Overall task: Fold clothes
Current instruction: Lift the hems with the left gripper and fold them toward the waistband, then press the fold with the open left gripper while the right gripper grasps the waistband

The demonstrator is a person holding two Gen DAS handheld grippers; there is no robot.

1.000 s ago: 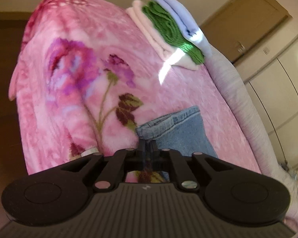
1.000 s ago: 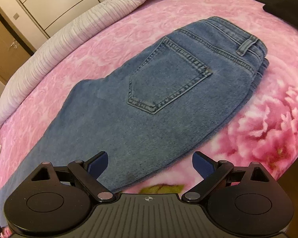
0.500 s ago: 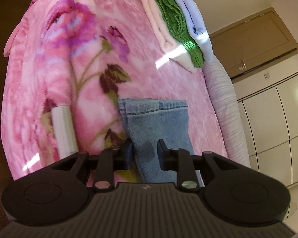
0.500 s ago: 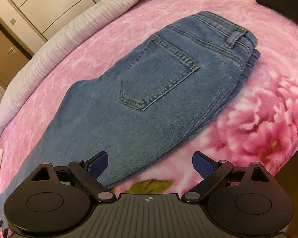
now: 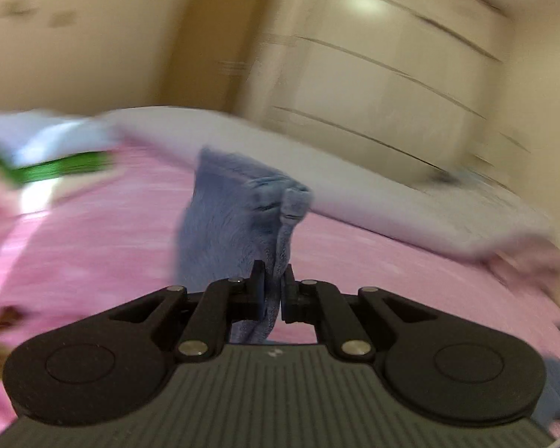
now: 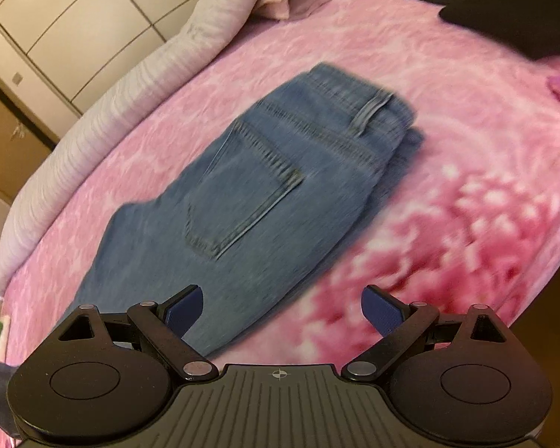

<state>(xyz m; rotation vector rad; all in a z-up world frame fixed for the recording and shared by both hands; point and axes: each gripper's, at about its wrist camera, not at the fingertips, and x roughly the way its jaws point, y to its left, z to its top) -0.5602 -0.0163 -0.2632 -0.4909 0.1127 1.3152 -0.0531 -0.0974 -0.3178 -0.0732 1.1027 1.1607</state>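
Blue jeans point(image 6: 261, 186) lie flat on the pink flowered blanket point(image 6: 448, 93), back pocket up, waistband toward the far right. My right gripper point(image 6: 283, 306) hovers open over the thigh part, nothing between its blue pads. In the blurred left wrist view, my left gripper point(image 5: 274, 272) has its jaws closing, pinched on the leg end of the jeans point(image 5: 224, 224). That denim is lifted off the blanket point(image 5: 74, 242) and stands up in front of the fingers, its hem bunched at the top.
A stack of folded clothes point(image 5: 48, 153), green and pale, sits at the far left of the bed. A grey rolled quilt point(image 6: 112, 104) runs along the far side below white wardrobe doors point(image 5: 392, 74). A black garment point(image 6: 504, 11) lies at the far right.
My left gripper opened over the jeans' leg end, closed on it, then swung up and sideways with the denim. The right gripper drew back a little from the waistband, still open.
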